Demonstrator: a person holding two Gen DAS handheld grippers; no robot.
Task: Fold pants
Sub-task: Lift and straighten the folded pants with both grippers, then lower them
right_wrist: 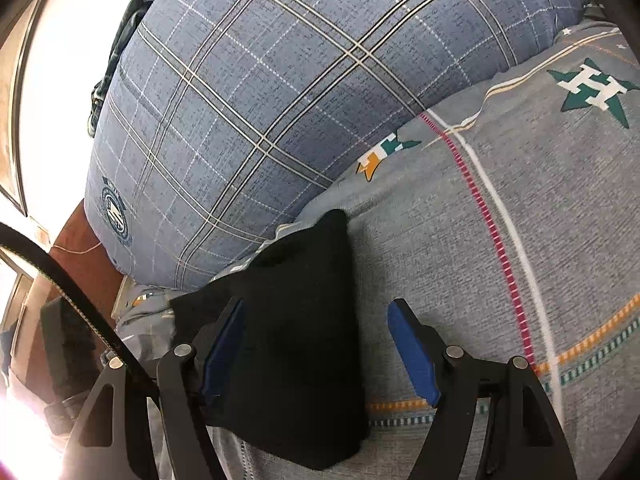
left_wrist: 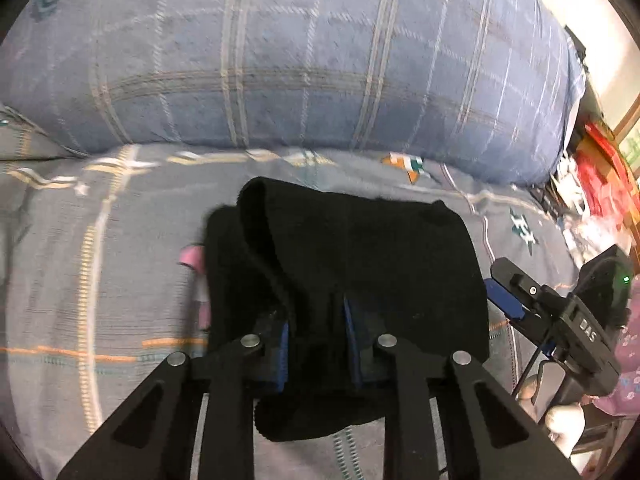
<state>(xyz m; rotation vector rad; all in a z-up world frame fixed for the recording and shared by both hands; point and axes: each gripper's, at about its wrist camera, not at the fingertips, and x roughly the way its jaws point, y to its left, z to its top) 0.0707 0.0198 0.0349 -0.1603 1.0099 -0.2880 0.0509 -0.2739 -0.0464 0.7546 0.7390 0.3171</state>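
Pants (left_wrist: 352, 280): black, folded small, on bed (left_wrist: 100, 280) near pillow (left_wrist: 300, 60).
Left tool (left_wrist: 316, 344): nearly closed, pinching pants.
Right tool (right_wrist: 316, 352): wide apart, gripping nothing.
Risk: one-sided lift probably spills fold.

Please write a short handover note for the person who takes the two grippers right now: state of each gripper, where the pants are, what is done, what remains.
Left gripper: shut on the near edge of the black pants, part of the cloth lifted into a fold.
Right gripper: open, holding nothing, fingers astride the pants' edge.
Pants: bundled on the grey bedsheet, in front of the blue plaid pillow.
Done: pants look folded at least once into a compact shape.
Left: probably lay down the held edge, release, and smooth the stack.
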